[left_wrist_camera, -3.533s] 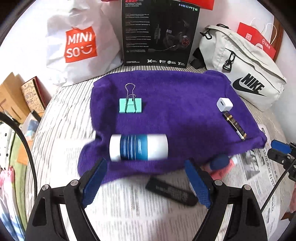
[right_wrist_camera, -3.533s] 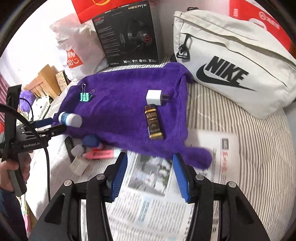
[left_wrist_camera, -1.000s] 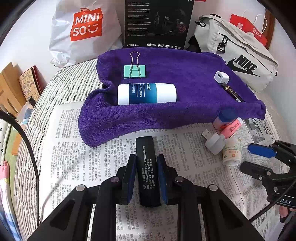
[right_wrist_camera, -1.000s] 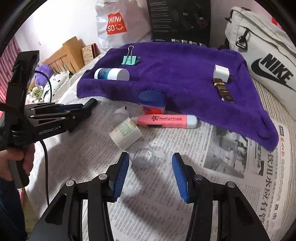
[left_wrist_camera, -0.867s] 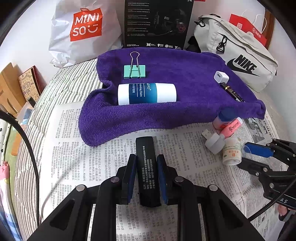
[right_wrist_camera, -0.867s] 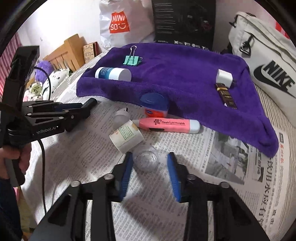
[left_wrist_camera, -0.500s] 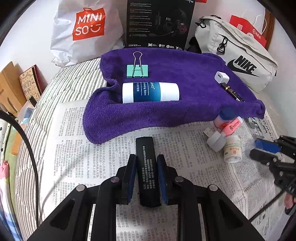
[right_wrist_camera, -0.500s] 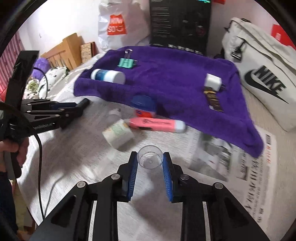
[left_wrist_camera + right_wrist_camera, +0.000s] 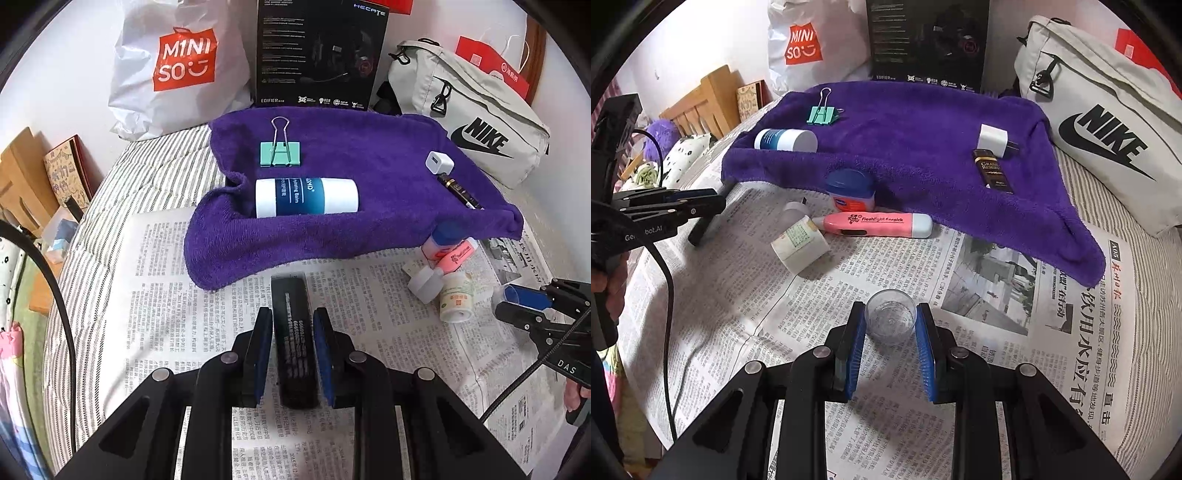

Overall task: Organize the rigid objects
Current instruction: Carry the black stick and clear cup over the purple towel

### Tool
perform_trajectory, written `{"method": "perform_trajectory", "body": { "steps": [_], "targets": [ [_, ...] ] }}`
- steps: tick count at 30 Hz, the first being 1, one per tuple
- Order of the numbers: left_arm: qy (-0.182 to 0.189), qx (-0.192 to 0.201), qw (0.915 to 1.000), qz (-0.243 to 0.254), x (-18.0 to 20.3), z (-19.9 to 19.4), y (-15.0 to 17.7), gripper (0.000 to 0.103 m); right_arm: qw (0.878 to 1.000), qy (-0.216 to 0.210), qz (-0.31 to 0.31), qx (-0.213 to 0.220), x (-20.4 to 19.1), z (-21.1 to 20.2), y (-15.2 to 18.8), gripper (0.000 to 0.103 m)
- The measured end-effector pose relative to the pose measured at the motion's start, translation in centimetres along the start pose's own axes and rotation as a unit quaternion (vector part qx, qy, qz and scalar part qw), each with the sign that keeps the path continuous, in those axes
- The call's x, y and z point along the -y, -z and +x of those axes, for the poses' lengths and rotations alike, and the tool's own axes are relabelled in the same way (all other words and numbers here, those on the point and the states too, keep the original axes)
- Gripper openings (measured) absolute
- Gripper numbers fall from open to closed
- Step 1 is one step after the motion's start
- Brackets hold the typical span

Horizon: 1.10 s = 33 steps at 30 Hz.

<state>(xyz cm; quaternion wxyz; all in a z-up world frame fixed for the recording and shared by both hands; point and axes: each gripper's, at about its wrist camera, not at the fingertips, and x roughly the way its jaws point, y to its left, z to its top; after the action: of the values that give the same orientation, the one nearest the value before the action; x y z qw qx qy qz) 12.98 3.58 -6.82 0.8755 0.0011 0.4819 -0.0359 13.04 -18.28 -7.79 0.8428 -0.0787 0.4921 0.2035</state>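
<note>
- My left gripper (image 9: 293,347) is clamped tight on a flat black bar (image 9: 295,332) with white print along it; both blue pads press its long sides, and its far end sticks out past my fingertips over the newspaper (image 9: 155,295).
- My right gripper (image 9: 891,332) has closed down to a narrow gap on a small clear plastic cup (image 9: 891,320) — mouth facing the camera, both pads against its wall, newspaper beneath it.
- The purple towel (image 9: 369,155) lies beyond the newspaper on the striped bedding, its near edge folded up in a ridge.
- On the towel: a mint-green binder clip (image 9: 280,152) with its wire handles pointing away, and just in front of it a white and blue tube (image 9: 306,197) lying on its side against the fold.
- Toward the towel's right side sits a white charger plug (image 9: 993,141), touching the far end of a dark bar with gold lettering (image 9: 993,171).
- Off the towel, on the newspaper by its near edge, a cluster: a blue-lidded jar (image 9: 850,189) tucked against the cloth, a pink flashlight pen (image 9: 875,223) lying flat just in front of it, a small white labelled bottle (image 9: 800,244) on its side, and a pale cap-like piece (image 9: 794,214) beside that — I cannot tell what it is.
- Behind the towel stand a white Miniso bag (image 9: 177,66), a black headset box (image 9: 319,55) and a grey Nike pouch (image 9: 469,118).
</note>
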Motion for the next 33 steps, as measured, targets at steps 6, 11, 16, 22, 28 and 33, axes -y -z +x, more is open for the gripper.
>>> {"method": "perform_trajectory", "body": {
  "steps": [6, 11, 16, 22, 28, 33],
  "targets": [
    [-0.028, -0.013, 0.9994, 0.014, 0.6, 0.9, 0.5, 0.022, 1.0, -0.002, 0.007, -0.004, 0.6, 0.0, 0.2, 0.027],
    [-0.024, -0.023, 0.9994, 0.009, 0.3, 1.2, 1.1, 0.022, 1.0, -0.003, 0.007, -0.002, 0.7, -0.1, 0.2, 0.027],
    [-0.02, -0.022, 0.9996, 0.002, 0.1, 1.4, 0.8, 0.022, 1.0, -0.005, 0.01, -0.004, 0.7, 0.1, 0.2, 0.027],
    [-0.016, -0.024, 0.9996, 0.003, 0.2, 1.2, 0.7, 0.021, 1.0, -0.007, 0.012, -0.004, 0.7, 0.0, 0.3, 0.027],
    [-0.007, -0.026, 0.9996, 0.003, 0.1, 0.8, 0.3, 0.021, 1.0, -0.015, 0.021, 0.001, 1.1, -0.5, 0.0, 0.027],
    [0.0, -0.019, 0.9998, 0.002, 0.2, -0.1, -0.6, 0.021, 0.999, -0.017, 0.027, 0.005, 1.7, -1.1, -0.7, 0.027]
  ]
}}
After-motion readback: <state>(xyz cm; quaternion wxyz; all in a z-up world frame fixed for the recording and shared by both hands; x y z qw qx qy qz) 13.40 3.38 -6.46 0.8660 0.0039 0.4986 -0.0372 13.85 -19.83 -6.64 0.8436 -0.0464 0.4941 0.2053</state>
